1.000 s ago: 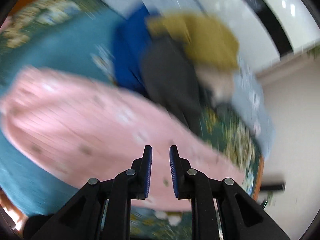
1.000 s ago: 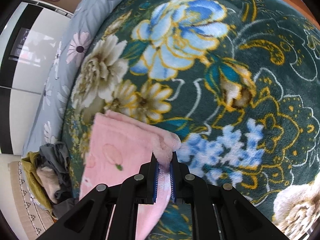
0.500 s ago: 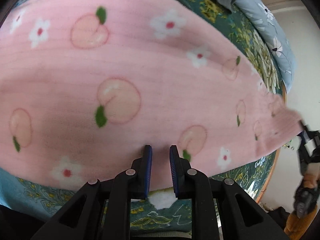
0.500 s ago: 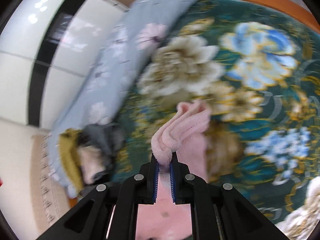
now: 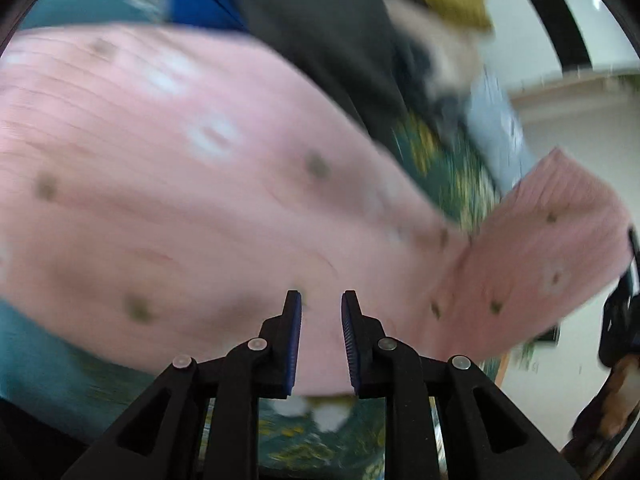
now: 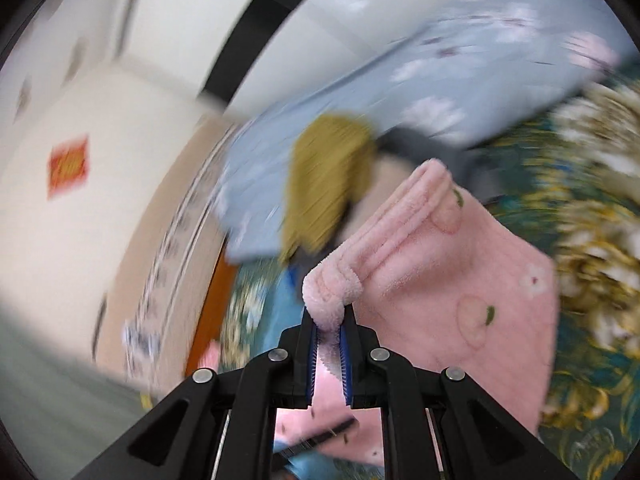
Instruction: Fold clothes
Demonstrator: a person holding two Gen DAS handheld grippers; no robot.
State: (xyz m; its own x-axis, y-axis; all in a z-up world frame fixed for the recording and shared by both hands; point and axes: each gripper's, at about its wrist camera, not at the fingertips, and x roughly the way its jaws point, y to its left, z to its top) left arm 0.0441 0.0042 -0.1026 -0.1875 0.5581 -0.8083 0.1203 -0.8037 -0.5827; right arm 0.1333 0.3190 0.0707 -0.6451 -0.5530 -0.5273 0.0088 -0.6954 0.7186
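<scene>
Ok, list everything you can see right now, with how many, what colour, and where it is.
Fleece garment: one, pink with peach and flower print, spread over the bed, one corner lifted.
Clothes pile: one heap, mustard, grey, blue and beige pieces, behind the pink garment.
Blanket: one, dark green with large flowers, covering the bed.
Quilt: one, pale blue with flowers, along the bed's far side.
Wall decoration: one, red, on the cream wall.
Left tongs: black with blue pads, open, above the pink garment's near edge.
Right tongs: black with blue pads, shut on the garment's bunched corner.
</scene>
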